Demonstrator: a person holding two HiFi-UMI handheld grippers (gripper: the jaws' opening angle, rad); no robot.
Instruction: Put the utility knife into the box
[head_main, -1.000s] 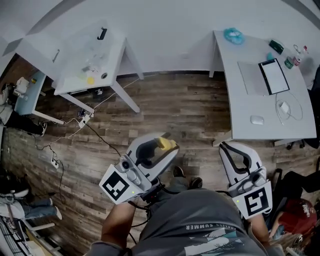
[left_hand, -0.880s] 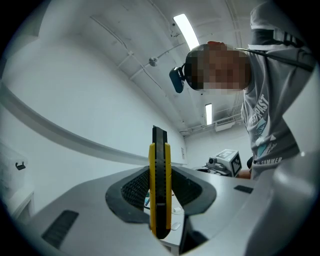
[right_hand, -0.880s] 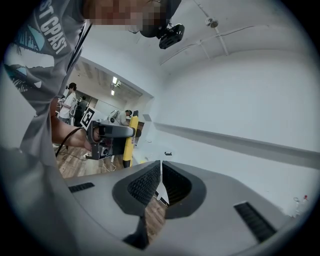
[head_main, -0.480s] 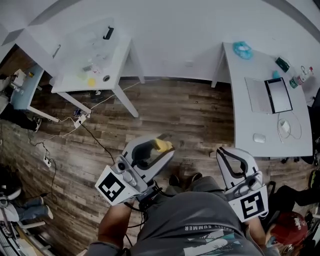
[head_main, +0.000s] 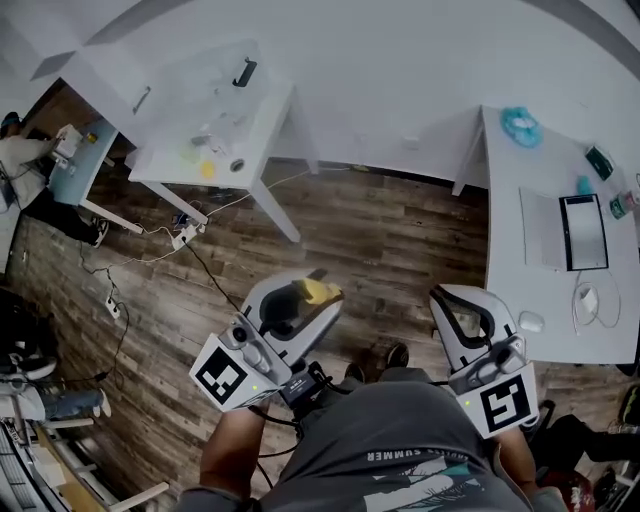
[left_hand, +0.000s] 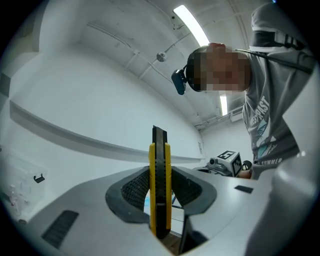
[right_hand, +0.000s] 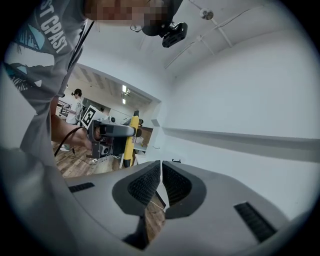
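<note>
the left tongs (head_main: 306, 300) are closed on a yellow and black utility knife (left_hand: 160, 165), the 2 ribbed pads pressed against its flat sides and the tool standing edge-on between them. its upper part sticks out well past the tips. whether any blade is out cannot be made out. the right tongs (right_hand: 161, 182), level with the left and well apart from them across the person's body, are empty, with their pads drawn together to a hairline gap.

below both tools lies a wooden floor (head_main: 380, 230). a white table (head_main: 262, 140) stands well ahead and to the left of the left tongs. on it sits what looks like a clear box (head_main: 205, 95) with a dark latch, though its shape is hard to read. ahead and to the right of the right tongs is a white desk (head_main: 515, 270) with a laptop (head_main: 583, 232).

the knife reads as light and stiff, with a smooth plastic body that could slide or swing if pinched only at one end. the hold across the flat sides near mid-body looks sound, since the ribbed pads bite there and keep clear of the blade end. the knife is not yet in the box. the carry to the table looks like the step in hand, and the long free end is the part likely to catch on the box rim.
</note>
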